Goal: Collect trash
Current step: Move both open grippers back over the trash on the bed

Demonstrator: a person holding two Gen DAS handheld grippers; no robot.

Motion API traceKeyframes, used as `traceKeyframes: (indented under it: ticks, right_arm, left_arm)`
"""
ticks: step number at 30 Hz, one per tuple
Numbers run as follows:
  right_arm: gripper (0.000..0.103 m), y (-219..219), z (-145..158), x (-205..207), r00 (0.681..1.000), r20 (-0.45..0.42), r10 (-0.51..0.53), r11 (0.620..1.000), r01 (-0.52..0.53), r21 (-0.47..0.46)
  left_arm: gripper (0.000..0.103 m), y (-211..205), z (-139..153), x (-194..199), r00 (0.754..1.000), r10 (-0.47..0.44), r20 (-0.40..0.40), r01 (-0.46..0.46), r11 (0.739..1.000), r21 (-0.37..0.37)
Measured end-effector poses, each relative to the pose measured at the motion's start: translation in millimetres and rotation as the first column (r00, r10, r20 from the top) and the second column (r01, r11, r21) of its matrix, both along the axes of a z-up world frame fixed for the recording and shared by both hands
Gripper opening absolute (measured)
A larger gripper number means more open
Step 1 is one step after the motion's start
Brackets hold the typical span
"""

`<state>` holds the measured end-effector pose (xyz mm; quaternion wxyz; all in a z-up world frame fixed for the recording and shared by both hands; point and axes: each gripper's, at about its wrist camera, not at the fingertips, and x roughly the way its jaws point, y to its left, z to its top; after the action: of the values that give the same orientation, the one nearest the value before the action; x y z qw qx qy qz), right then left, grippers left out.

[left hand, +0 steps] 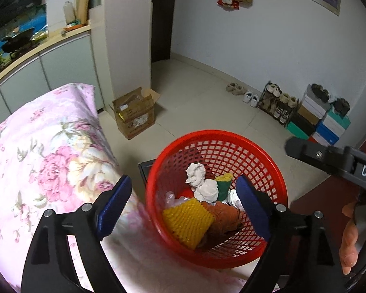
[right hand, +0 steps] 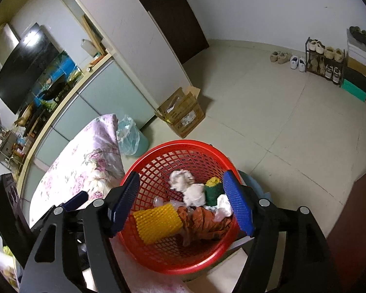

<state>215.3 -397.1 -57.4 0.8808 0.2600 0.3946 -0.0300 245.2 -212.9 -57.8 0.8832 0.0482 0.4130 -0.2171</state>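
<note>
Already, a red mesh basket (left hand: 217,146) holds the gathered trash: crumpled white paper (left hand: 202,183), a yellow foam net (left hand: 188,222), an orange-brown rag (left hand: 227,217) and a green-and-yellow sponge (left hand: 223,183). The basket sits at the edge of a pink floral bedcover (left hand: 48,151). Collecting looks nearly finished; no loose trash shows nearby. Both tools hover above the basket, tilted down into it. The left gripper (left hand: 185,207) and right gripper (right hand: 180,201) are spread wide, holding nothing.
</note>
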Motion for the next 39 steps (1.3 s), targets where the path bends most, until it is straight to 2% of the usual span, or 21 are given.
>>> traceKeyframes:
  ticks: [10,16,19,23,26,31,35,38,39]
  right_arm:
    - [0.068,20,20,-31,0.998,0.069,0.014,0.997,-0.009,-0.078]
    - [0.068,53,29,-40,0.989,0.108,0.102,0.985,-0.086,-0.147]
    - [0.068,57,32,-43,0.987,0.116,0.115,0.984,-0.097,-0.148]
    - [0.068,57,40,-48,0.985,0.14,0.103,0.987,-0.083,-0.141]
    - [0.068,67,39,-51,0.982,0.144,0.122,0.986,-0.103,-0.135]
    - [0.068,101,30,-50,0.971,0.108,0.215,0.969,-0.198,-0.146]
    - [0.068,126,27,-48,0.957,0.09,0.277,0.953,-0.261,-0.152]
    - [0.068,146,28,-50,0.942,0.09,0.324,0.939,-0.308,-0.155]
    - [0.068,150,29,-50,0.939,0.09,0.332,0.936,-0.316,-0.157]
  left_arm:
    - [0.084,36,34,-27,0.996,0.06,0.061,-0.058,0.998,-0.033]
    - [0.084,57,46,-50,0.992,0.092,0.083,-0.088,0.995,-0.051]
    - [0.084,68,52,-59,0.99,0.102,0.098,-0.099,0.994,-0.038]
    - [0.084,89,61,-69,0.985,0.128,0.116,-0.123,0.991,-0.057]
    - [0.084,102,61,-74,0.983,0.144,0.109,-0.138,0.988,-0.063]
    - [0.084,125,51,-88,0.982,0.168,0.086,-0.164,0.985,-0.047]
    - [0.084,159,50,-101,0.974,0.208,0.091,-0.206,0.978,-0.024]
    - [0.084,200,55,-110,0.957,0.271,0.104,-0.271,0.962,-0.016]
    - [0.084,219,58,-114,0.944,0.309,0.114,-0.31,0.951,-0.008]
